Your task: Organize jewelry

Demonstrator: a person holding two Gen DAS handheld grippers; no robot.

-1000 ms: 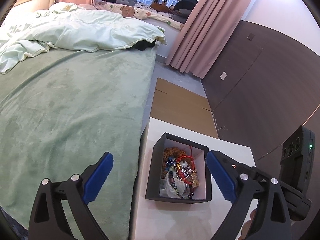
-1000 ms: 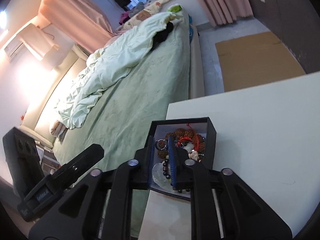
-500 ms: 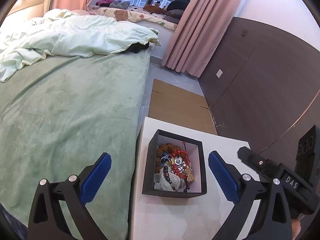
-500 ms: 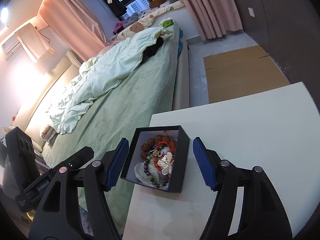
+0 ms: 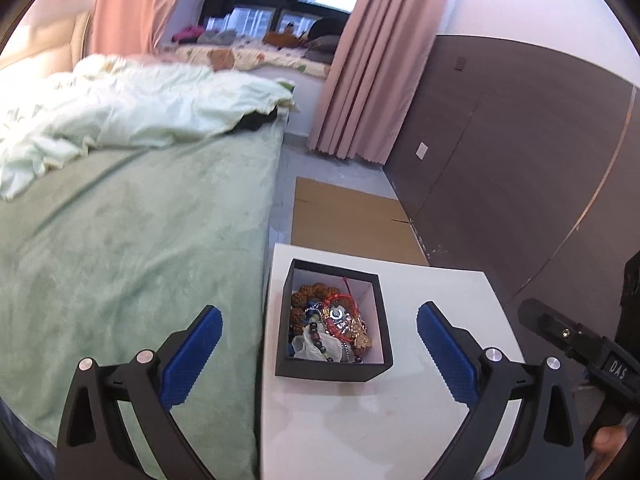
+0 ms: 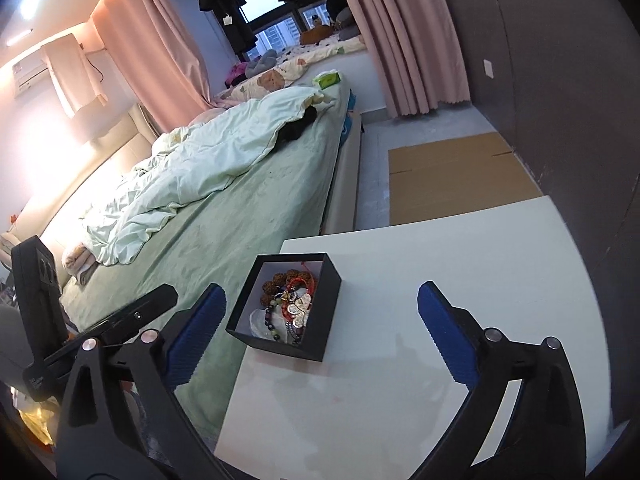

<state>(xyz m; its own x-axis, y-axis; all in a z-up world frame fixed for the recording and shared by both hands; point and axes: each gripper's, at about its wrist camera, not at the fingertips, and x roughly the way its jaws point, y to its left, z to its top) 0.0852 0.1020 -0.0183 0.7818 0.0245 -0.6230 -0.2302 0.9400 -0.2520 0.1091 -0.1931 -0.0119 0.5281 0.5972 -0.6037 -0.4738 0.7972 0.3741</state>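
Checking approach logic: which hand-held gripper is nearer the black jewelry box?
Left, narrowly. The left hand-held gripper is open and squarely behind the black jewelry box, which sits between its fingers. The right hand-held gripper is open too, with the box off toward its left finger.

The right claw [image 6: 318, 322], closed inside the black jewelry box [image 6: 285, 308] a second ago, has opened wide and pulled back above the white tabletop [image 6: 460, 280]. The left claw [image 5: 318, 346] has also drawn back, so the box looks smaller and farther away.

Fisheye warp, left-side glare, soft blur
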